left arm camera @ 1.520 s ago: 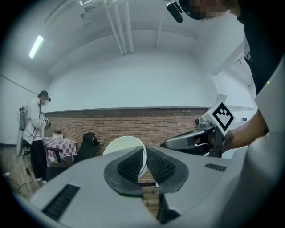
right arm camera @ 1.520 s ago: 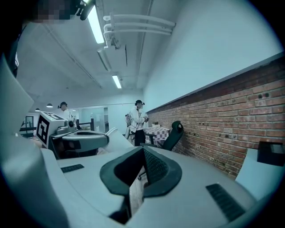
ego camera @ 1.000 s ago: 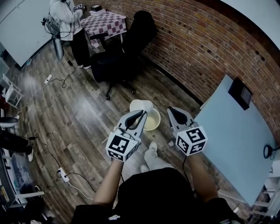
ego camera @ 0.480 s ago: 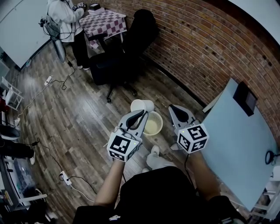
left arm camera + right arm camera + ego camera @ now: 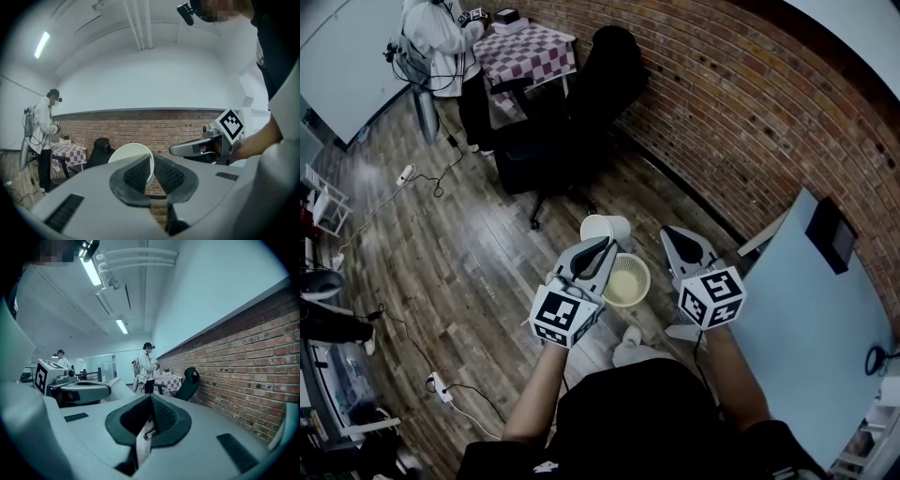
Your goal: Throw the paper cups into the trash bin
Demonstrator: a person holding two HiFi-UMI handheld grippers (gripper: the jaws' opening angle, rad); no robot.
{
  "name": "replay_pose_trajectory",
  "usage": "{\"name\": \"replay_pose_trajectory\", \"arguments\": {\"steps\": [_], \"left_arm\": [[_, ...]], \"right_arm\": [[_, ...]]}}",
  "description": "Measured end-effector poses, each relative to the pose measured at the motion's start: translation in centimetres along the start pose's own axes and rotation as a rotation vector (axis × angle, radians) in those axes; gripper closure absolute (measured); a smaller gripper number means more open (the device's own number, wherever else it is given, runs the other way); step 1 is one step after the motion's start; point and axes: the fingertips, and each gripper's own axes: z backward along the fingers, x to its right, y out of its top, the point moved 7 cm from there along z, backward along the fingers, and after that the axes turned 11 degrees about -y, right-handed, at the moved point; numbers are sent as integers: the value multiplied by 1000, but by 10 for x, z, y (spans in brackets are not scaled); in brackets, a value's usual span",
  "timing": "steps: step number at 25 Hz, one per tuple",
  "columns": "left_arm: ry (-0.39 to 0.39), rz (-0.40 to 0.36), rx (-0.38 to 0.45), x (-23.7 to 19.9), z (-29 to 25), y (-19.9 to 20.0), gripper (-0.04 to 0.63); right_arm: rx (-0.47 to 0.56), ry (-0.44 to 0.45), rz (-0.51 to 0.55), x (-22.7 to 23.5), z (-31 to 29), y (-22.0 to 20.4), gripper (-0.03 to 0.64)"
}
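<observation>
A white paper cup (image 5: 605,228) is pinched by its wall in my left gripper (image 5: 602,249), which is shut on it. In the left gripper view the cup (image 5: 132,157) stands out to the left between the black pads (image 5: 137,174), with its mouth facing the camera. A pale yellow mesh trash bin (image 5: 628,279) stands on the wood floor just below and right of the cup, between my two grippers. My right gripper (image 5: 672,236) hovers right of the bin, shut and empty. In its own view the right gripper (image 5: 151,402) has its pads meeting at the tip.
A black office chair (image 5: 581,94) stands ahead by the brick wall (image 5: 750,103). Beyond it are a checkered table (image 5: 525,47) and a person in white (image 5: 441,37). A light blue table (image 5: 825,319) lies at my right. Cables and a power strip (image 5: 439,379) lie on the floor to the left.
The bin has slid lower in the head view, closer to my feet, and the blue table has shifted right. The cup stays held in my left gripper; both grippers keep their places.
</observation>
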Motion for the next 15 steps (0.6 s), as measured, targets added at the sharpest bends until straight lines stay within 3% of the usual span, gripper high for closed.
{"name": "replay_pose_trajectory", "arguments": {"steps": [15], "left_arm": [[-39,27,-60,-27,-65,-13,565]], "right_arm": [[-31,-26,-66,60,-36,-16,612]]}}
